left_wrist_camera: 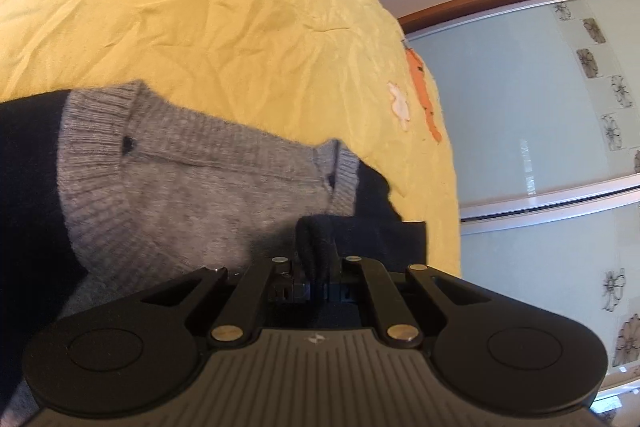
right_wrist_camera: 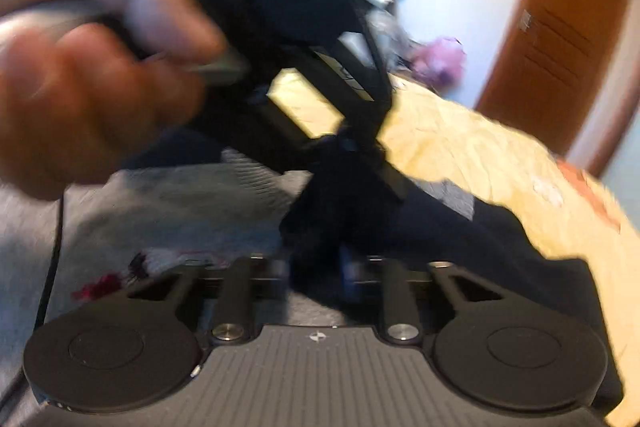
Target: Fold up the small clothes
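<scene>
Up close, the left gripper [left_wrist_camera: 316, 277] has its jaws pressed together on a fold of dark fabric [left_wrist_camera: 316, 247] that rises between them. That fold belongs to a small grey knit sweater [left_wrist_camera: 180, 187] with dark navy sleeves, which lies spread on the yellow bedspread [left_wrist_camera: 200, 19]; its ribbed neckline faces away from the gripper, and one navy sleeve [left_wrist_camera: 384, 219] trails toward the bed's edge. White flower and orange carrot shapes are printed on the bedspread, and beyond the bed stand pale green sliding wardrobe doors [left_wrist_camera: 520, 115] with flower tiles.

The right wrist view is heavily blurred. The right gripper [right_wrist_camera: 320, 269] also appears clamped on dark navy cloth bunched between its jaws, though the blur leaves some doubt. Just ahead, the left hand [right_wrist_camera: 92, 67] grips the other tool's handle, whose black linkage reaches down to the same dark cloth. Grey knit [right_wrist_camera: 180, 199] lies beneath, a brown door [right_wrist_camera: 560, 27] behind.
</scene>
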